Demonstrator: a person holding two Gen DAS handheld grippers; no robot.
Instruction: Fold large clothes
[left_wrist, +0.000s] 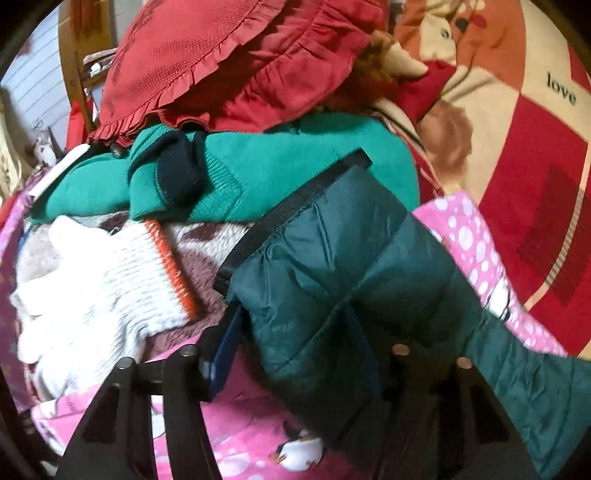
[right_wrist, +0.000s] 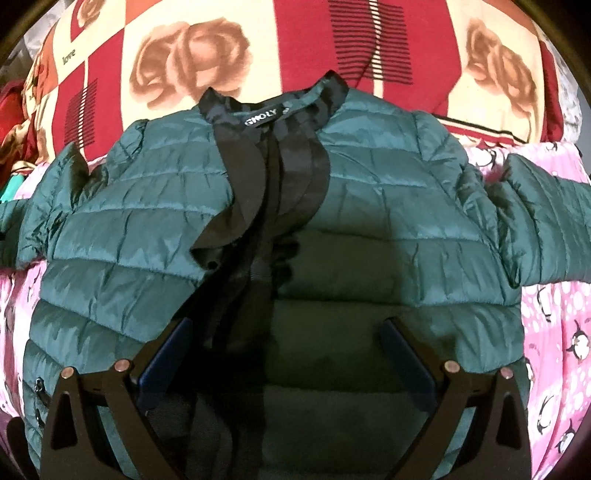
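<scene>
A dark green quilted jacket (right_wrist: 147, 236) lies spread flat, front up, on a pink penguin-print sheet (right_wrist: 554, 332), with its black collar (right_wrist: 273, 107) at the far side and both sleeves out to the sides. My right gripper (right_wrist: 288, 354) is open and hovers over the lower middle of the jacket, holding nothing. In the left wrist view, my left gripper (left_wrist: 295, 321) is shut on the jacket's sleeve (left_wrist: 332, 266) near its black cuff (left_wrist: 295, 199), lifting it above the sheet (left_wrist: 236, 435).
A pile of clothes lies past the sleeve: a green knit sweater (left_wrist: 258, 166), a white knit piece (left_wrist: 96, 295) and a red ruffled cushion (left_wrist: 207, 62). A red and cream rose-print blanket (right_wrist: 192, 70) covers the bed behind the jacket.
</scene>
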